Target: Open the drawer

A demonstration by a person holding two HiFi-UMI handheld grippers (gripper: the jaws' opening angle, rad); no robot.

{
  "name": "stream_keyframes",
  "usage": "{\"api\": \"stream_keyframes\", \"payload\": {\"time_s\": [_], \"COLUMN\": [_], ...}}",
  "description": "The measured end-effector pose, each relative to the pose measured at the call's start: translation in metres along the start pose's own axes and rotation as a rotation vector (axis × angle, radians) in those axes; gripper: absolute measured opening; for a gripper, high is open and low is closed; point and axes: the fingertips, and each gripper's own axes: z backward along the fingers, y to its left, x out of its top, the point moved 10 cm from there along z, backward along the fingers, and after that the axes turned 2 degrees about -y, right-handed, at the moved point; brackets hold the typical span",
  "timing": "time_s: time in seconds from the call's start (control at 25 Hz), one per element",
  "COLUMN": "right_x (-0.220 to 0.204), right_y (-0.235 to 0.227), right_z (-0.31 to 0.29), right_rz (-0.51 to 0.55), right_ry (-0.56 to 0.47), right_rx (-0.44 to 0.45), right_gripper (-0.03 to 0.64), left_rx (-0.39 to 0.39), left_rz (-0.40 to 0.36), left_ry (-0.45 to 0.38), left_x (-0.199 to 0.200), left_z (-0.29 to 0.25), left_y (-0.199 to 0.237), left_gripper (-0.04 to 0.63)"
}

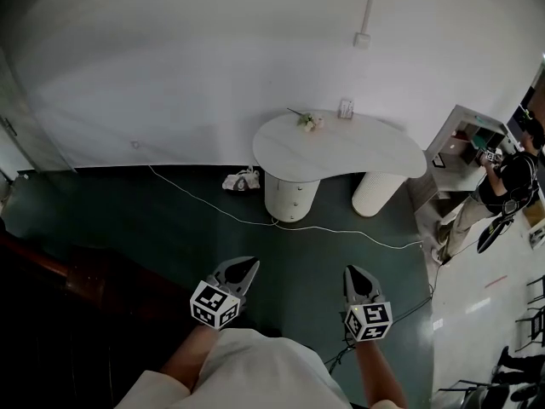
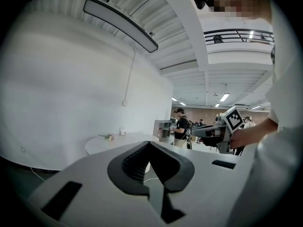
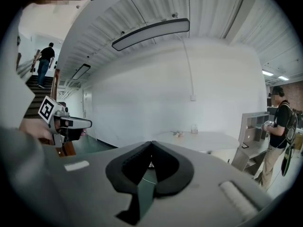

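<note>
A white kidney-shaped table (image 1: 341, 147) stands against the curved white wall on two round pedestals. The left pedestal (image 1: 291, 196) shows faint horizontal seams, but I cannot make out a drawer front from here. Both grippers are held low and well short of the table, over the dark green floor. My left gripper (image 1: 247, 265) (image 2: 149, 143) has its tips together with nothing between them. My right gripper (image 1: 356, 272) (image 3: 151, 143) is shut too and holds nothing. The table (image 2: 118, 143) (image 3: 199, 138) lies ahead in both gripper views.
A small flower (image 1: 308, 122) and a clear holder (image 1: 346, 108) sit on the tabletop. A white cable (image 1: 341, 228) runs across the floor, with a crumpled white bag (image 1: 241, 180) by the wall. A person (image 1: 507, 181) stands at a shelf unit (image 1: 464, 143) on the right. Dark stairs (image 1: 51, 267) are at the left.
</note>
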Motion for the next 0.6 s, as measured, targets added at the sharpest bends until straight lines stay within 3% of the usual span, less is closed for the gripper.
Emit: {"api": "stream_keyframes", "payload": {"time_s": [0.28, 0.6], "right_x": [0.0, 0.003], "right_y": [-0.002, -0.016], "right_z": [-0.019, -0.066], "right_rz": [0.001, 0.004], "right_ry": [0.017, 0.04], "right_rx": [0.009, -0.012], "right_gripper": [0.011, 0.011], "left_rx": [-0.008, -0.035], "left_rz": [0.003, -0.006], "left_ry": [0.004, 0.013], "left_x": [0.001, 0.009], "left_z": [-0.014, -0.055], "left_y": [0.014, 0.058], "left_gripper": [0.003, 0.003]}}
